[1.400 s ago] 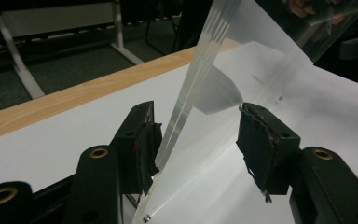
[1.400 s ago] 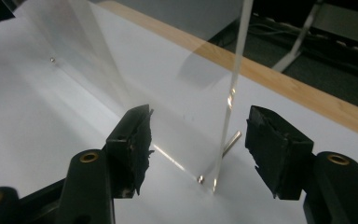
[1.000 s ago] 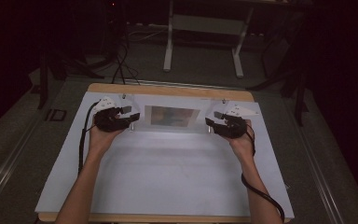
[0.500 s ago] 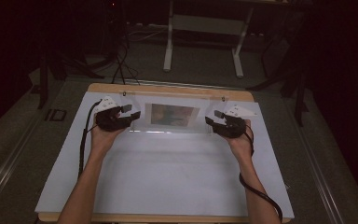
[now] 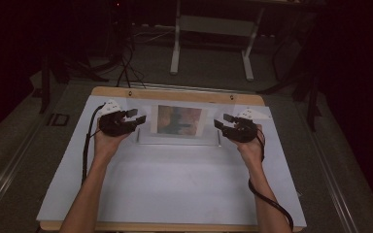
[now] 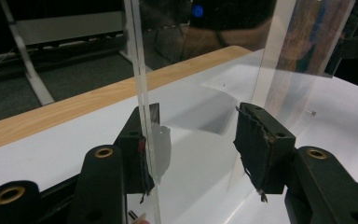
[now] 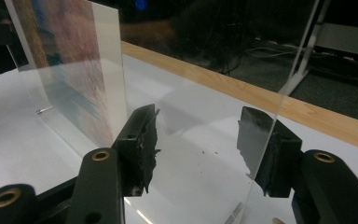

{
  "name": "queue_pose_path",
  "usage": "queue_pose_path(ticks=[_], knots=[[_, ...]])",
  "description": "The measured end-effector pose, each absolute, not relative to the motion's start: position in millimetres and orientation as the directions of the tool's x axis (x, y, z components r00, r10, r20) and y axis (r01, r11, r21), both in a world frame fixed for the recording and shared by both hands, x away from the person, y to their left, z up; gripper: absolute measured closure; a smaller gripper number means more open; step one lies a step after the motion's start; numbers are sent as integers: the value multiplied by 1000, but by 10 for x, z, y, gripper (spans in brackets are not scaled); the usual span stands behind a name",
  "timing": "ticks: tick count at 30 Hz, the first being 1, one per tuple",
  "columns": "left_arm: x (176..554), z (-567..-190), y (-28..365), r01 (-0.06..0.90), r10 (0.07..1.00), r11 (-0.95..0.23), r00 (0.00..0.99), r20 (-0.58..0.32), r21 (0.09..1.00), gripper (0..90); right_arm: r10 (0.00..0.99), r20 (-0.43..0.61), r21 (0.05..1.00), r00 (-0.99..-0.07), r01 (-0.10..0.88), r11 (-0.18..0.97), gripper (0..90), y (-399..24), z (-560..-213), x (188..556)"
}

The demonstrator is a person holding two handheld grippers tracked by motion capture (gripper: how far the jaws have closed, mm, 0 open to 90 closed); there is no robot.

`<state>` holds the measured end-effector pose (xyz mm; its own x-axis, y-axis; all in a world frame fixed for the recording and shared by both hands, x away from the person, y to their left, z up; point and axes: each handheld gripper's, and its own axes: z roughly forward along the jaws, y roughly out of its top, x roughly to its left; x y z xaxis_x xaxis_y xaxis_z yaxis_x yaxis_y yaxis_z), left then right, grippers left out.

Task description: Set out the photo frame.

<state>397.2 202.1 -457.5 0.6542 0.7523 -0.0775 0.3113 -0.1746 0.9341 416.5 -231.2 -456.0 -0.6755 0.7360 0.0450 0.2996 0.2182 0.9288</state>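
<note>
1. High view: a clear acrylic picture stand stands upright toward the far middle of the white table top, with a colourful print inside it.
2. Its transparent panels reach out past the print on both sides, and its clear base lies flat on the white surface toward the person.
3. At the stand's left end is the left gripper, held in the person's left hand, its jaws pointing inward at the panel.
4. From the left gripper view, the clear panel's edge runs upright between the two black jaws, right against the left-hand pad; the other pad stands well clear, so the jaws are parted and do not clamp. They have just been closing a little, with the panel edge between them.
5. At the stand's right end is the right gripper, in the right hand, mirroring the first.
6. From the right gripper view, the clear edge rises just in front of the right-hand pad, while the left-hand pad stands apart; these jaws gape too, gripping nothing.
7. Around the white top runs a pale wooden table edge; black cables trail from both grippers along the forearms.
8. Beyond the table lie dark carpet and a grey metal frame.
</note>
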Motion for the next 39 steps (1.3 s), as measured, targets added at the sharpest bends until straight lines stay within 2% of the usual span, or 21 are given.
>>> queue_pose_path(ticks=[13, 21, 28, 39], knots=[[3854, -4356, 2012, 376, 743, -164, 655, -136, 912, 498, 735, 92, 914, -672, 350, 205, 460, -2359, -4433, 4013], [3818, -4399, 2054, 416, 738, -142, 650, -185, 898, 499, 740, 85, 905, -668, 363, 223, 460, -2314, -4385, 3926], [3785, -4414, 2026, 428, 743, -155, 645, -180, 891, 499, 735, 116, 892, -668, 396, 219, 460, -2333, -4433, 3925], [3798, -4480, 2039, 448, 737, -115, 637, -227, 886, 501, 734, 140, 893, -664, 405, 195, 465, -2356, -4506, 3929]])
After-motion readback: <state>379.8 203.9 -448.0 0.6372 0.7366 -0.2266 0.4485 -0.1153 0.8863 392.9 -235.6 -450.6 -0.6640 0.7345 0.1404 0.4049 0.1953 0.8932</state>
